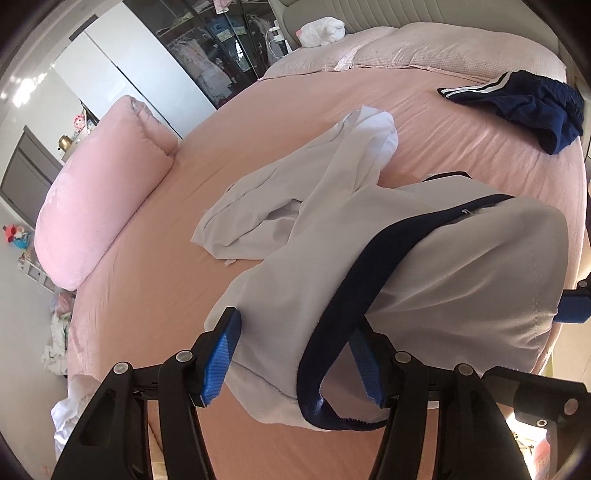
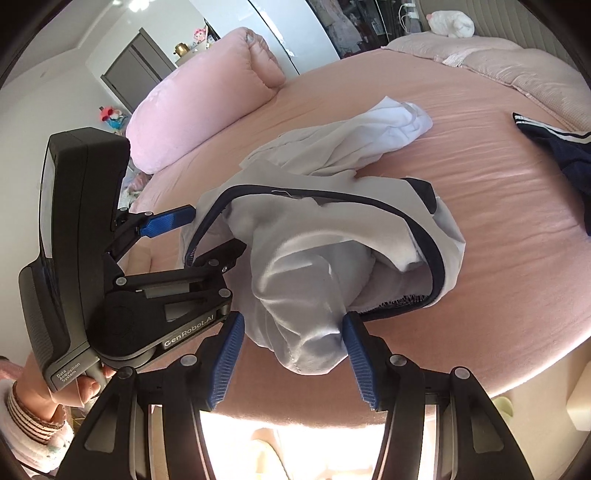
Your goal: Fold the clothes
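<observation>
White trousers (image 1: 461, 266) with a navy waistband (image 1: 388, 251) lie crumpled on the pink bed (image 1: 159, 302), legs trailing toward the headboard. My left gripper (image 1: 295, 332) straddles one end of the waistband, one finger inside the opening and one outside. The right wrist view shows this left gripper (image 2: 216, 230) with a clear gap between its jaws and the waistband (image 2: 332, 201) in that gap. My right gripper (image 2: 294, 317) stands half apart around a bunch of the trousers (image 2: 303, 266); its pads flank the cloth without visibly pressing it. One of its fingers (image 1: 572, 306) shows at the cloth's right end.
Navy shorts with white stripes (image 1: 535, 110) lie at the far right of the bed. A rolled pink quilt (image 1: 103, 192) sits along the left edge. Pillows (image 1: 424, 48) and a white plush toy (image 1: 321, 31) are at the headboard. A hand (image 2: 74, 391) holds the left gripper's handle.
</observation>
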The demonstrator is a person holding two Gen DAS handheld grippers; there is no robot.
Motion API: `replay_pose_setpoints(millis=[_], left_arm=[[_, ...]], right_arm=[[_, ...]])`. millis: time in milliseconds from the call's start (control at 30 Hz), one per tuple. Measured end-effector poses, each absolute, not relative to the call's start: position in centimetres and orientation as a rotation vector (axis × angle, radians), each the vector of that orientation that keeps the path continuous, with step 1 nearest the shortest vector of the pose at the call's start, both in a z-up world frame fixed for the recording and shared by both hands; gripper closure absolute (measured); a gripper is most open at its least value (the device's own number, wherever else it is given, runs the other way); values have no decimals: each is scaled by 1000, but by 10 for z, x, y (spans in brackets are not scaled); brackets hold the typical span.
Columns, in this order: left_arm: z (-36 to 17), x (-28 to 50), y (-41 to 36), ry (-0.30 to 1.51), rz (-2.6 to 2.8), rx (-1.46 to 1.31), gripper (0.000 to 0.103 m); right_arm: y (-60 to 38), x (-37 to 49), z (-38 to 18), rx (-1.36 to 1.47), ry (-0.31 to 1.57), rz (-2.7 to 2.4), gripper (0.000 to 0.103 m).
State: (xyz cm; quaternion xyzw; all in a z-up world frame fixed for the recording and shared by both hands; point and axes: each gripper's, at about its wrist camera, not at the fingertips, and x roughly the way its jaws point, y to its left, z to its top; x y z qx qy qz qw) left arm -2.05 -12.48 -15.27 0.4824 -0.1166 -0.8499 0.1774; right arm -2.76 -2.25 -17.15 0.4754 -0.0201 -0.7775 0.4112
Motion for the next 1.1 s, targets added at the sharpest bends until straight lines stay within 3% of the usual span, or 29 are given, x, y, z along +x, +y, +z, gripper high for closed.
replay_pose_setpoints(millis=[33,133,300,533,700,767,900,1000,1100], left_arm=[[-152,-22,-128,-274,-2416,1377,68],[-150,-22,-136,-155,-2436,1400,75],[-134,-12,-147,127,-2552,1381,89],[-125,-3,-176,682,-2615,1359,94],[-125,3,-181,759,-2588,1367,94],[-129,8,-186,871,-2580,1377,94],[-133,17,-190,1061,-2576,1388,94],[-130,23,-189,1134,-2581,1388,98],[-126,25,-191,1071,-2577,1390,98]], right_arm=[[-23,-28,-172,1191,-48,-1966,49],[-25,-31,-176,1204,-57,-1970,66],[-30,-40,-192,1280,-80,-1951,73],[-50,-45,-199,1260,-113,-1951,73],[-63,-57,-197,1211,-118,-1998,77],[-67,-59,-193,1166,-77,-2026,84],[-76,-59,-187,1080,-38,-2055,86],[-77,-65,-189,1068,-118,-2052,86],[-72,-74,-193,1062,-241,-2004,86]])
